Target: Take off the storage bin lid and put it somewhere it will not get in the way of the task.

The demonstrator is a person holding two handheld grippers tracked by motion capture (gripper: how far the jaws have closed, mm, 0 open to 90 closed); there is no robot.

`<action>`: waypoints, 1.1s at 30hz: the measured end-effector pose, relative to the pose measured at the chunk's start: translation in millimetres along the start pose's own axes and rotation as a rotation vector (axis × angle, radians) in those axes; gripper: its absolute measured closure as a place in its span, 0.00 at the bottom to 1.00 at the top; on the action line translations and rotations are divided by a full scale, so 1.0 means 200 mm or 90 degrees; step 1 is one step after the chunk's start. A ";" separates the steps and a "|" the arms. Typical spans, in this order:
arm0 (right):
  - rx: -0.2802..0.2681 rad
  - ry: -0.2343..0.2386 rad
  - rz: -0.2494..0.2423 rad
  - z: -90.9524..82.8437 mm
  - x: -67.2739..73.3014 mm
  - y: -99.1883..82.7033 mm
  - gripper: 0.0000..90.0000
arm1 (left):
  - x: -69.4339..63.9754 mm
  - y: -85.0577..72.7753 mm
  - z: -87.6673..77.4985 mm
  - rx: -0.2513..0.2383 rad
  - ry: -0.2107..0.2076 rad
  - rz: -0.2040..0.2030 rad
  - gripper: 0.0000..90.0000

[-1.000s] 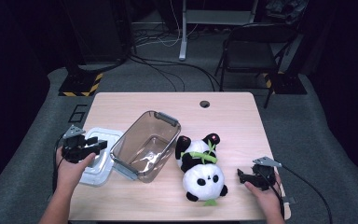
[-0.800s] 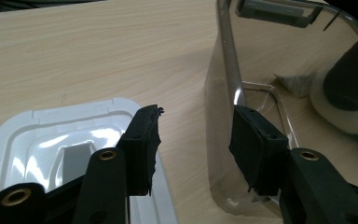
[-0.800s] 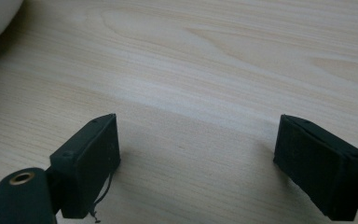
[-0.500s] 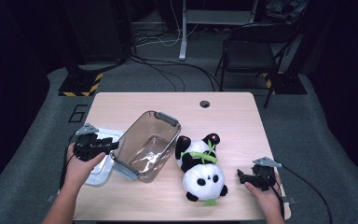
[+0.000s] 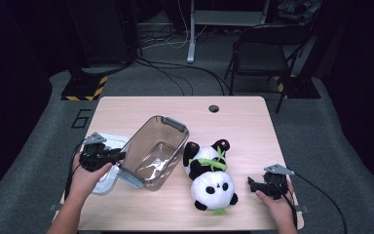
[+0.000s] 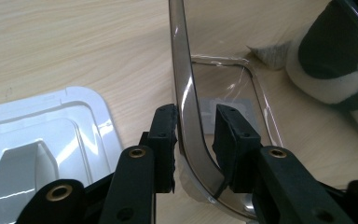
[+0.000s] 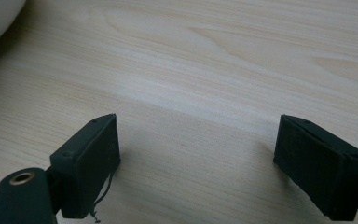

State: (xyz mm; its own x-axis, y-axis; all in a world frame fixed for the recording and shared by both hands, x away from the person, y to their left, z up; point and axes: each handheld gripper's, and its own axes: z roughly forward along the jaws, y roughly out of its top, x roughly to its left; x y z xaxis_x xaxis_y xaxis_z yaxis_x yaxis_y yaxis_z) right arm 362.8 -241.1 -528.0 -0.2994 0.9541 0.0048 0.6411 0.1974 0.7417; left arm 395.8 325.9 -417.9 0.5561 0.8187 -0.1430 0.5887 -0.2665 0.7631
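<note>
The left gripper view's right edge cuts off the plush panda, blurred behind the clear bin's wall.

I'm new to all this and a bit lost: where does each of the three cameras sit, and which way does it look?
High view: above the table's near side, looking forward and down; both forearms show.
Left gripper view: on the left gripper, facing the clear bin's wall between its fingers.
Right gripper view: on the right gripper, facing bare tabletop; fingers wide apart.
Shared: high and left views both show bin, white lid and panda.
</note>
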 end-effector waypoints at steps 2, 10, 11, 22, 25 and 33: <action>-0.001 -0.001 0.002 0.00 0.00 0.00 0.16 | 0.00 0.00 0.00 0.000 -0.002 -0.003 0.76; -0.004 -0.001 0.003 -0.01 0.03 0.00 0.26 | -0.02 -0.02 -0.03 0.001 -0.005 -0.008 0.76; -0.001 0.001 0.004 -0.01 0.04 0.01 0.27 | -0.02 -0.02 -0.03 0.000 -0.005 -0.010 0.75; -0.006 0.037 0.018 -0.11 0.14 0.12 0.37 | -0.04 -0.03 -0.04 0.008 -0.015 -0.008 0.72; -0.027 0.049 0.011 -0.15 0.17 0.18 0.40 | -0.04 -0.04 -0.04 0.007 -0.015 -0.006 0.72; -0.046 0.096 -0.018 -0.24 0.27 0.28 0.49 | -0.05 -0.04 -0.05 0.006 -0.017 -0.005 0.72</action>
State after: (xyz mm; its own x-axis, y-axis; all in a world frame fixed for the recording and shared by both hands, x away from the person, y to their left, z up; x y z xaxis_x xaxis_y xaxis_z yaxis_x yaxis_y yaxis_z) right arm 349.0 -189.2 -454.3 -0.4228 0.9027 0.0802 0.5806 0.2018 0.7888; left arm 378.4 324.7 -416.1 0.5663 0.8074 -0.1656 0.5990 -0.2651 0.7556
